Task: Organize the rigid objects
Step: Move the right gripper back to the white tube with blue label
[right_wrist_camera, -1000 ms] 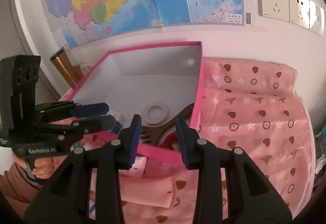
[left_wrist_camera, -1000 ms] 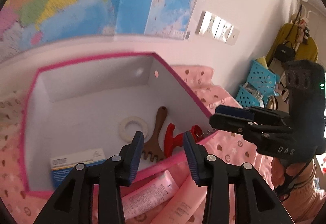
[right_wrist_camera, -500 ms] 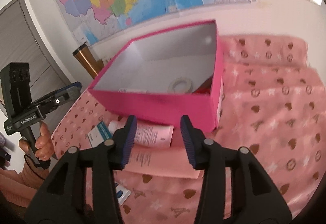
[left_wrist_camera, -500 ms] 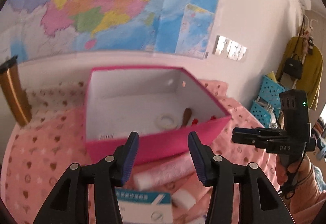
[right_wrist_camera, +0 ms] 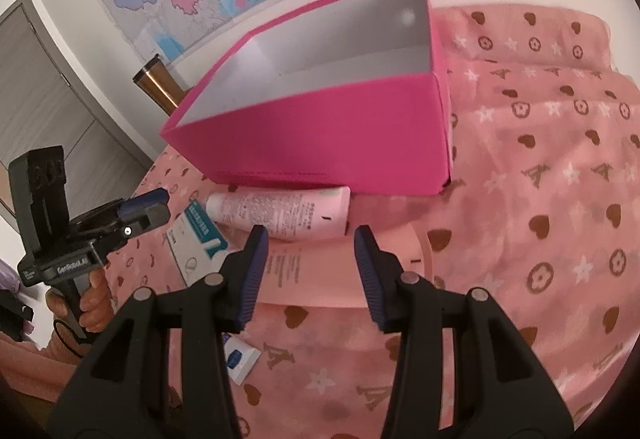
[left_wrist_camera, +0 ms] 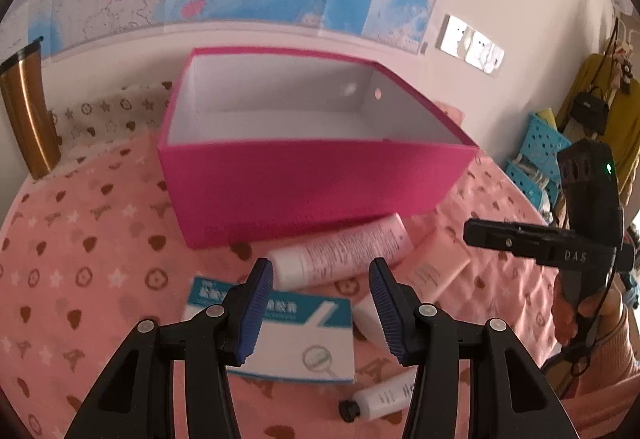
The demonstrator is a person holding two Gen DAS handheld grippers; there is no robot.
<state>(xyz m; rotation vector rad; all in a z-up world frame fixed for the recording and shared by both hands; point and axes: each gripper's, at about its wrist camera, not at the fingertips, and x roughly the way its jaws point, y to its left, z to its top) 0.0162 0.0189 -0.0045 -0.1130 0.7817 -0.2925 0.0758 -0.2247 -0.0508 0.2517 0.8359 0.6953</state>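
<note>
Claws both stood apart, empty: left claw (left_wrist_camera: 321, 309) over the light, stiff carton (left_wrist_camera: 296, 335), best gripped across its narrow edges; right claw (right_wrist_camera: 307, 271) above the slippery pink tube (right_wrist_camera: 288, 213).

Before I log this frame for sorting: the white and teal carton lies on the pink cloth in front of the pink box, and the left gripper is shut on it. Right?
Not quite. The left wrist view shows the left gripper open above the white and teal carton, pads clear of it. The carton does lie on the pink cloth in front of the pink box.
</note>
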